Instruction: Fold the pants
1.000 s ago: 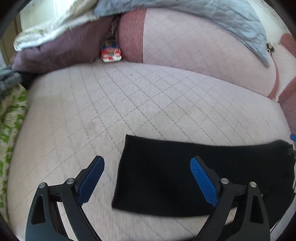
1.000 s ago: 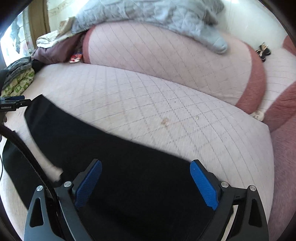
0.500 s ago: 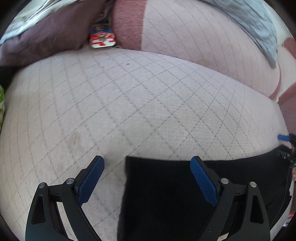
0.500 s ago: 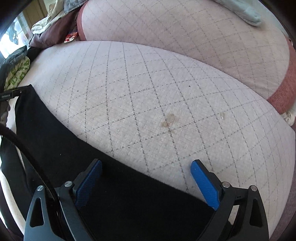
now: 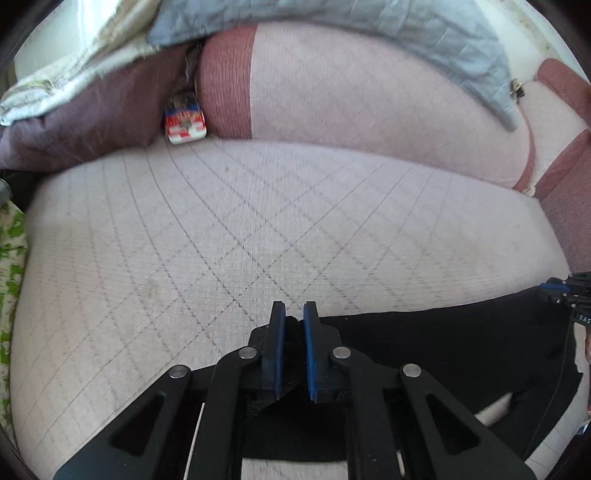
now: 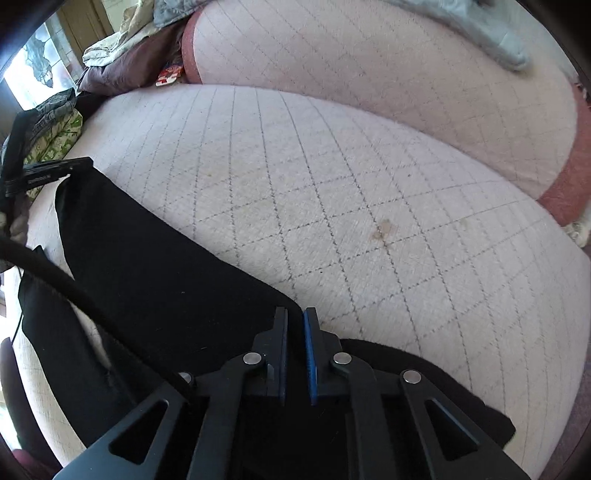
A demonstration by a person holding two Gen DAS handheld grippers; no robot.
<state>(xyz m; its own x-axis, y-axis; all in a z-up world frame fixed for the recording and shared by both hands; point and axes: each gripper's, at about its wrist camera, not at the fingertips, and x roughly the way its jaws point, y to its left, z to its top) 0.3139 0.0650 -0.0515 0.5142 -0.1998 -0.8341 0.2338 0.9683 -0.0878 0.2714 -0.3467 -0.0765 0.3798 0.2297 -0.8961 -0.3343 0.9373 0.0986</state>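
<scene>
The black pants (image 5: 443,354) lie flat along the near edge of a pale quilted sofa seat (image 5: 258,221). My left gripper (image 5: 294,314) is shut on the pants' far left corner, with black cloth pinched between the blue pads. In the right wrist view the pants (image 6: 147,266) stretch away to the left. My right gripper (image 6: 295,319) is shut on their far edge at the right end. The other gripper's tip shows at the right edge of the left view (image 5: 569,295) and at the left of the right view (image 6: 51,171).
The sofa back cushion (image 5: 369,99) rises behind the seat with a grey blanket (image 5: 424,33) over it. A purple cushion (image 5: 81,122), a red and white pack (image 5: 184,122) and green patterned cloth (image 6: 55,144) sit at the left end.
Both grippers were open above the pants' far edge. Both have now closed on the cloth, the left on the far left corner and the right on the far right edge.
</scene>
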